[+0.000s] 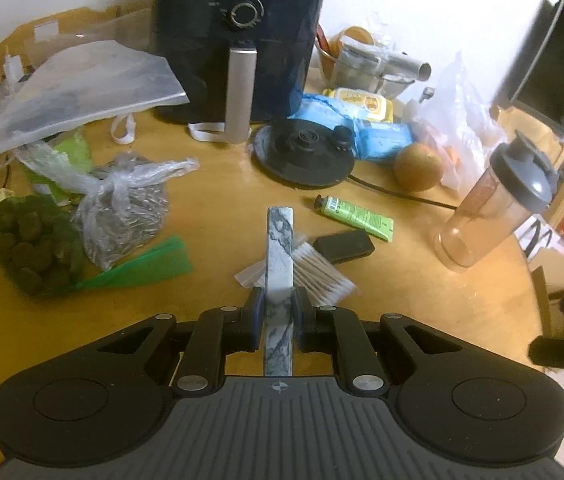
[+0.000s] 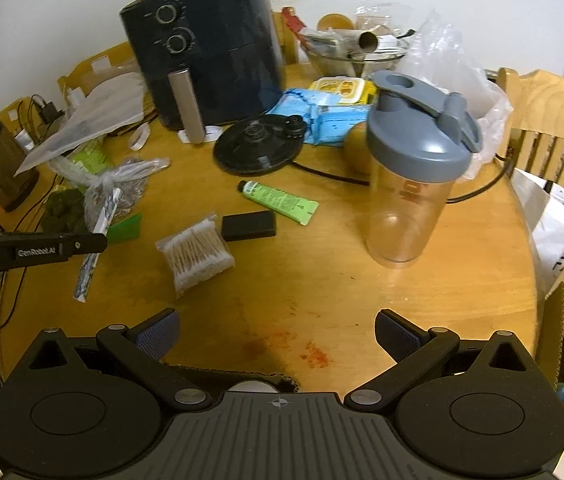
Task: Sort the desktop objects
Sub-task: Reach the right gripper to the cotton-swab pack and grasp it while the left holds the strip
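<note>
- Left gripper (image 1: 278, 312) clamps a flat marble-patterned bar (image 1: 280, 264) between its pads, lifted clear of the round wooden table (image 2: 361, 300); from the right wrist view the bar (image 2: 96, 236) hangs tilted over the table's left edge.
- Right gripper (image 2: 278, 334) stands wide with nothing between its fingers, above the bare near edge of the table.
- Cotton swab packet (image 2: 194, 250) lies mid-table, a black case (image 2: 249, 226) touching its far corner and a green tube (image 2: 280, 202) just beyond.
- Clear shaker bottle (image 2: 413, 184) with a grey lid stands upright toward the right edge.
- Dark air fryer (image 2: 206, 48) sits at the far edge, a black kettle base (image 2: 260, 144) in front of it.
</note>
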A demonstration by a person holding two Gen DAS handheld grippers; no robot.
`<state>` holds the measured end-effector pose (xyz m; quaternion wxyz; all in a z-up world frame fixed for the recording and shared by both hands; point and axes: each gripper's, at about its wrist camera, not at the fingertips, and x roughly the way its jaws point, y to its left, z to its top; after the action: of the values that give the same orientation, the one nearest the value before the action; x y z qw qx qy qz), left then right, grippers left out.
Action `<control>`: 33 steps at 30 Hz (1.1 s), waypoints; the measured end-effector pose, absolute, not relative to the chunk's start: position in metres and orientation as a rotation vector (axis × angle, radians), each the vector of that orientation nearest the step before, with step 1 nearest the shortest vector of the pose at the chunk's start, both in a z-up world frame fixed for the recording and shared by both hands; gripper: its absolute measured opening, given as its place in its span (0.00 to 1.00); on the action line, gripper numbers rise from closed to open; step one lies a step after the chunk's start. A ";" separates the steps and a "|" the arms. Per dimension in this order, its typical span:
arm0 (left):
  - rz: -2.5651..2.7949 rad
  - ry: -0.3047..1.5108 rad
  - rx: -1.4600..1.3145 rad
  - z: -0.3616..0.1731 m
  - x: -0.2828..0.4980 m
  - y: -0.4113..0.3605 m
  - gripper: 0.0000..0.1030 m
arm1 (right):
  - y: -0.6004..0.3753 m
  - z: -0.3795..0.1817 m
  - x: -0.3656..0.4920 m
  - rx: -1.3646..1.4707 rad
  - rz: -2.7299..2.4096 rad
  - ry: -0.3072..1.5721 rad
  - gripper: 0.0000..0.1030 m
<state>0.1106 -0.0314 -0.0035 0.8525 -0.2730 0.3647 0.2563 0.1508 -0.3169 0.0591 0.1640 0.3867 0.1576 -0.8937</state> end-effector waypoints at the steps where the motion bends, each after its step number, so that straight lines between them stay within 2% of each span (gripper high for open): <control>1: 0.545 0.762 -0.578 -0.001 0.108 -0.033 0.15 | -0.319 0.059 0.151 1.092 -2.534 0.452 1.00; 11: 0.609 0.703 -0.584 0.022 0.088 -0.042 0.15 | -0.343 0.053 0.145 1.050 -2.457 0.579 1.00; 20: 0.678 0.699 -0.600 0.022 0.068 -0.051 0.15 | -0.367 0.043 0.135 0.995 -2.433 0.713 1.00; 33: 0.777 0.658 -0.690 0.024 0.039 -0.060 0.15 | -0.391 0.022 0.104 1.054 -2.256 0.624 1.00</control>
<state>0.0387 -0.0602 0.0239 0.8168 -0.3236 0.3086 0.3646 0.1038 -0.3911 0.0222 0.2835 0.3939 0.2332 -0.8427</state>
